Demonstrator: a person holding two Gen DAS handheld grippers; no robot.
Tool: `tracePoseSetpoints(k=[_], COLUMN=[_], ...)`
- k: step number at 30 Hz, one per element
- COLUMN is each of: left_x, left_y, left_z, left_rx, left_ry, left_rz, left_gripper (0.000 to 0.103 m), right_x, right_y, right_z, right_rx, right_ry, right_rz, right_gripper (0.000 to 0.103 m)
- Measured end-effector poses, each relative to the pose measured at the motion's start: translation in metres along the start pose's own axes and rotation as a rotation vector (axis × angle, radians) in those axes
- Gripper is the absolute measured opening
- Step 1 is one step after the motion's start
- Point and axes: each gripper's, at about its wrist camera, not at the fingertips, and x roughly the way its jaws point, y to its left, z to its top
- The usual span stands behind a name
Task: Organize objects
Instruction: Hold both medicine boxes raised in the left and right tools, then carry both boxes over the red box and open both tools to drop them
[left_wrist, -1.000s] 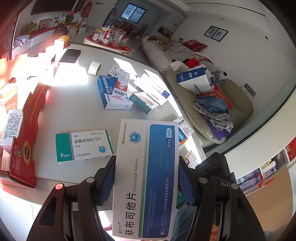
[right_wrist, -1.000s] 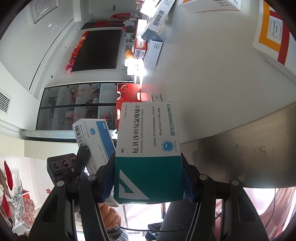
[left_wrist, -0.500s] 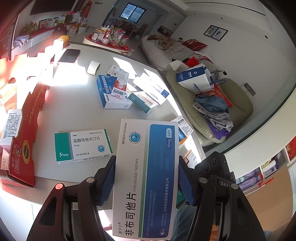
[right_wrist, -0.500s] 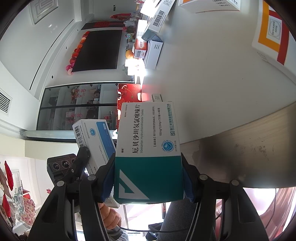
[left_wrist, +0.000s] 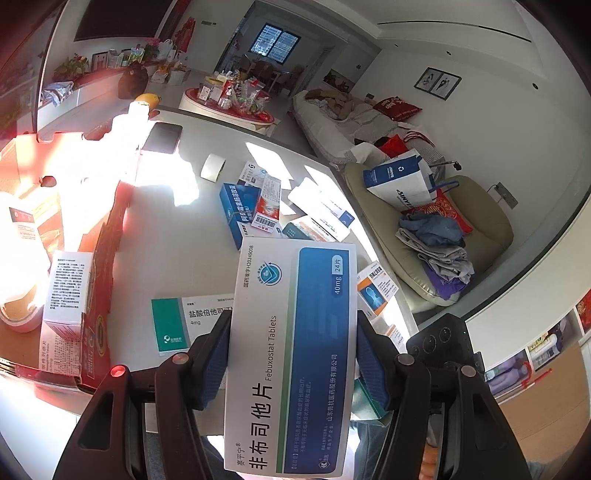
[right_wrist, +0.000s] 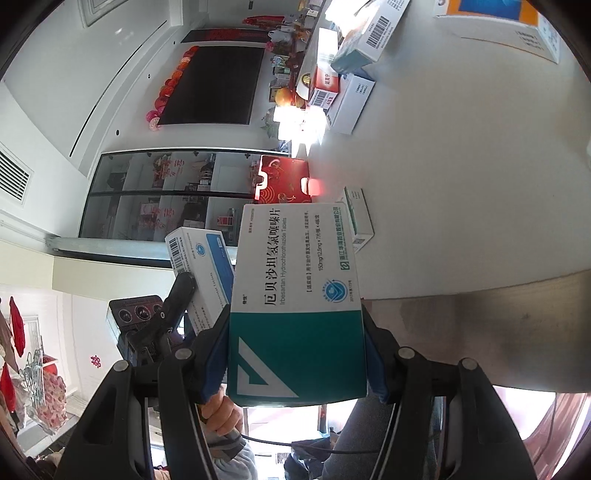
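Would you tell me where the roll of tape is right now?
In the left wrist view, the roll of tape lies on the white table, between the dark phone and the blue box.

Clothes pile on beige armchair

A bare stretch of the surface lies open mid-table. The red carton walls its left. Scattered medicine boxes crowd the far side.

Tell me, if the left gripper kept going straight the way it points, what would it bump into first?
Probably the table: the left gripper, shut on the Febuxostat box, points down toward the loose medicine boxes beyond it. Depth is hard to judge.
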Motion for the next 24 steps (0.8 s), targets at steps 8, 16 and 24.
tracePoseSetpoints(k=[8, 16, 24], left_x=[-0.065, -0.078, -0.05], left_y=[0.079, 0.151, 0.213], left_z=[0.025, 0.06, 0.093], left_rx=[-0.076, -0.129, -0.211], left_ry=[-0.162, -0.223, -0.217], left_rz=[0.226, 0.373, 0.45], left_gripper=[0.066, 0.066, 0.066], right_x=[0.092, 0.2, 0.266], right_y=[0.058, 0.099, 0.107], right_z=[0.017, 0.034, 0.059], right_rx=[-0.109, -0.144, -0.205], right_ry=[0.167, 0.279, 0.245], right_rz=[0.051, 0.053, -0.114], right_gripper=[0.061, 0.061, 0.065])
